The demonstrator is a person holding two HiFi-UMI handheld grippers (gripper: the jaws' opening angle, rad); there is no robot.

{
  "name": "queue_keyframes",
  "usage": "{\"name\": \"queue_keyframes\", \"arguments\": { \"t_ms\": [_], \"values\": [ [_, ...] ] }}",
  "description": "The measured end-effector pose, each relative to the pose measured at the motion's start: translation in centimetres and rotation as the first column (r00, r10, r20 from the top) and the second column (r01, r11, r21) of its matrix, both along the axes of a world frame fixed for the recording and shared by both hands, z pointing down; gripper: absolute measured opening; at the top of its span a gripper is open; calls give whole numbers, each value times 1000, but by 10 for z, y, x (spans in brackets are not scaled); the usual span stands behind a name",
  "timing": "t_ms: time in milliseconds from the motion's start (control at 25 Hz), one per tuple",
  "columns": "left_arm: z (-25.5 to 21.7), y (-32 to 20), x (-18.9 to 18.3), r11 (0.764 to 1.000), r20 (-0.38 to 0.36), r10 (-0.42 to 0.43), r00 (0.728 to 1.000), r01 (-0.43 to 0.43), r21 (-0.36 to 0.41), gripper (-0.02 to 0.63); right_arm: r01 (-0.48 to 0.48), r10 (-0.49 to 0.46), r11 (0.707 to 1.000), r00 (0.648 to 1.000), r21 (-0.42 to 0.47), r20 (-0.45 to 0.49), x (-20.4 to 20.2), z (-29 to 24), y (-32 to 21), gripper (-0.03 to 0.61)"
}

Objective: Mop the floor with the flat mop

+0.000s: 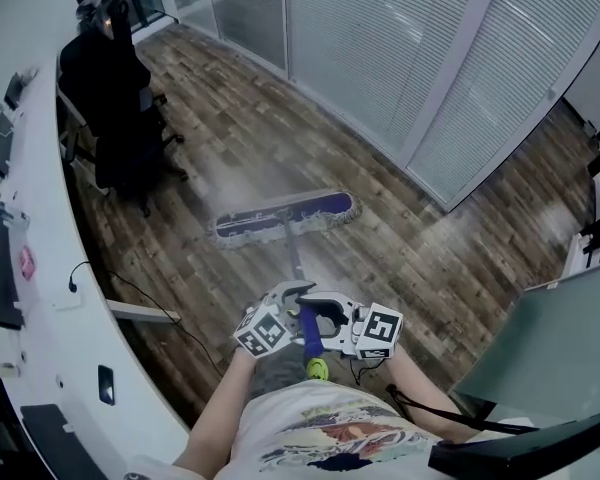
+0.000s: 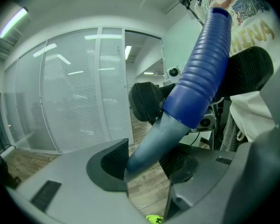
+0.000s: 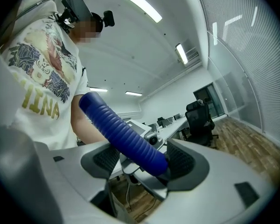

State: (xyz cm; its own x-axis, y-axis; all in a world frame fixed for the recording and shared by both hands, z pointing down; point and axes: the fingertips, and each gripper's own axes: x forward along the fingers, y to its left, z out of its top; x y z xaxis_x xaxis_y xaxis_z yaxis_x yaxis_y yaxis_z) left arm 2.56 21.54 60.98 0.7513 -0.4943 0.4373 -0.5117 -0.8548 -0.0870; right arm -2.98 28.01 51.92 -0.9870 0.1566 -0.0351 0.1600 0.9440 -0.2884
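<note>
You're squeezing both the left gripper (image 2: 147,160) and right gripper (image 3: 143,159) jaws tight on the flat mop handle (image 1: 310,330), pad (image 1: 285,215) sitting on the floor (image 1: 430,258).

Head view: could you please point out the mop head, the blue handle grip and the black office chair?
mop head (image 1: 281,217), head view, middle of the flat pad.
blue handle grip (image 1: 308,332), head view, its middle section.
black office chair (image 1: 115,90), head view, the backrest.

Ribbed grip (image 3: 123,136), smooth pole (image 2: 151,141), wood floor (image 1: 450,258), cloth mop head (image 1: 285,215)
</note>
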Motion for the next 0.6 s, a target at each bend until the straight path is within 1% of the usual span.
{"name": "queue_keyframes", "arguments": {
  "t_ms": [160, 280, 440, 600],
  "values": [
    [0, 30, 11, 1000, 6, -7, 1000, 7, 0, 170, 23, -23, 1000, 1000, 4, 9, 11, 1, 31, 281],
    [5, 38, 13, 1000, 13, -12, 1000, 12, 12, 170, 43, -43, 999, 999, 8, 6, 13, 5, 40, 281],
    [9, 31, 10, 1000, 16, -3, 1000, 3, 17, 170, 55, -55, 998, 998, 7, 1, 10, 11, 35, 281],
    [6, 15, -5, 1000, 7, -4, 1000, 4, 27, 167, 85, -85, 996, 996, 14, -3, -6, 10, 20, 284]
  ]
}}
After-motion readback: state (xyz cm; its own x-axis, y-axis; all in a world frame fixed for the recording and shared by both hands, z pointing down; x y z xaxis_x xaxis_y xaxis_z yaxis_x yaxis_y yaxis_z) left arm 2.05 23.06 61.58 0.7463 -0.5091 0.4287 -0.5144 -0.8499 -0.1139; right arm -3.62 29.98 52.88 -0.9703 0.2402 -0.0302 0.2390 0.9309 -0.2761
